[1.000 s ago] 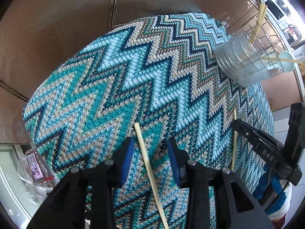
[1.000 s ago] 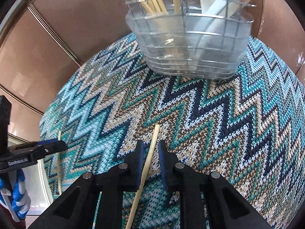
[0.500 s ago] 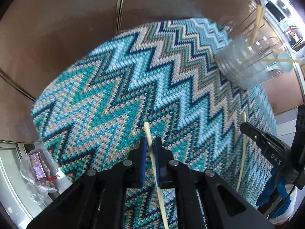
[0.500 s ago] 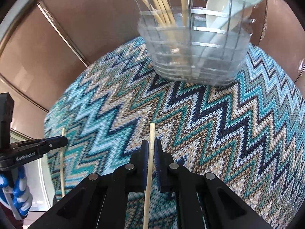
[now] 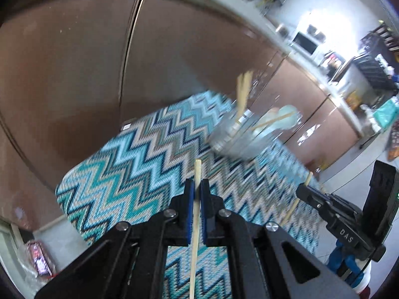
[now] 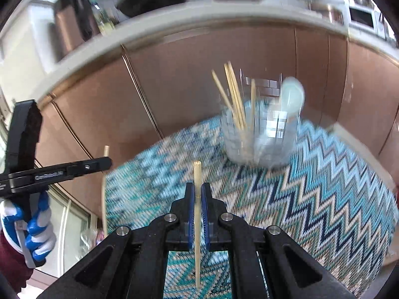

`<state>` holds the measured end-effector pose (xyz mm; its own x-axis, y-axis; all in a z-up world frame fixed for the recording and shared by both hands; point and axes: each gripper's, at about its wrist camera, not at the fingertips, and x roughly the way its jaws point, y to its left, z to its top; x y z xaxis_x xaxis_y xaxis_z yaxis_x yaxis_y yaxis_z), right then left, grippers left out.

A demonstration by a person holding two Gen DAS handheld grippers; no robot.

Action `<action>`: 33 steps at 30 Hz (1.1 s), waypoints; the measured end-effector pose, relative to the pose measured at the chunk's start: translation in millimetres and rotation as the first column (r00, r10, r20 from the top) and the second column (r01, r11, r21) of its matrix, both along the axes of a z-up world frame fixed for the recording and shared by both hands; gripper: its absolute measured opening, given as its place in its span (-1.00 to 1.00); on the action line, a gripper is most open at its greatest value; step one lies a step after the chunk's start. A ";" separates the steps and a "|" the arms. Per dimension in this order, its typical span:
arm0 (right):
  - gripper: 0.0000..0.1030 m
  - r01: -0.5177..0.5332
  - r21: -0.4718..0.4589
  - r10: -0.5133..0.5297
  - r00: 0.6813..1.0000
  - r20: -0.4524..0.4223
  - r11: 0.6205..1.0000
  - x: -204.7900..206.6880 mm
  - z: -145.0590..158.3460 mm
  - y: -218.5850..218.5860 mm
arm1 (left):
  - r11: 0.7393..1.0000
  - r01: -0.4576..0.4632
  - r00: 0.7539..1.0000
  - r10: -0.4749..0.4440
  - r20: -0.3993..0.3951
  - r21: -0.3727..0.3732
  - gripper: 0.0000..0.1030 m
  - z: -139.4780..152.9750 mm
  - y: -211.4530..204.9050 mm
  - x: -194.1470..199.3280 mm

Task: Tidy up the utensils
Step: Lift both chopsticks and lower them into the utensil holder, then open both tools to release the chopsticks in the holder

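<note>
Open mat [image 6: 311, 199] ahead; utensil holder [image 6: 261, 134] blocks its far edge.

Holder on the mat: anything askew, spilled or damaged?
Nothing stands out. The holder stands upright on the mat, chopsticks and spoon inside. Motion blur hides fine damage.

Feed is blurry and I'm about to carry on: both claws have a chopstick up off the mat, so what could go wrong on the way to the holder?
1. Each chopstick is pinched at one narrow spot; it may swivel or slip out.
2. The holder is already crowded with chopsticks and a spoon; a tip could catch on them or on the wire rim.
3. The left claw and right claw are near each other; aiming both at once risks a clash.
</note>
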<state>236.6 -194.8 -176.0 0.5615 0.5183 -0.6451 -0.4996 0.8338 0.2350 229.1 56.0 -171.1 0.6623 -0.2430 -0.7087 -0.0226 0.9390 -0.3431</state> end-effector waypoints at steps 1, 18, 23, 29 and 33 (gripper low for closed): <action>-0.89 0.005 0.009 -0.006 1.000 0.026 1.000 -2.0 8.9 -1.3 | 1.000 0.000 1.000 0.000 0.019 -0.002 -0.92 6.8 -2.4 0.4; -0.89 0.032 0.164 -0.104 0.886 0.452 0.986 62.8 140.4 -8.5 | 0.999 -0.013 0.889 0.026 0.456 -0.032 -0.92 131.3 -58.0 92.7; -0.89 0.054 0.123 -0.106 0.873 0.476 0.991 103.4 123.5 -2.6 | 0.998 -0.040 0.857 0.054 0.513 -0.038 -0.92 118.3 -71.7 140.7; -0.89 0.072 0.124 -0.121 0.886 0.448 0.990 139.1 81.8 -6.2 | 0.996 -0.094 0.839 0.084 0.538 -0.009 -0.92 86.3 -81.3 172.7; -0.89 0.078 0.119 -0.122 0.893 0.433 0.990 147.3 59.4 -7.7 | 0.993 -0.118 0.838 0.099 0.536 0.001 -0.92 60.7 -84.9 180.8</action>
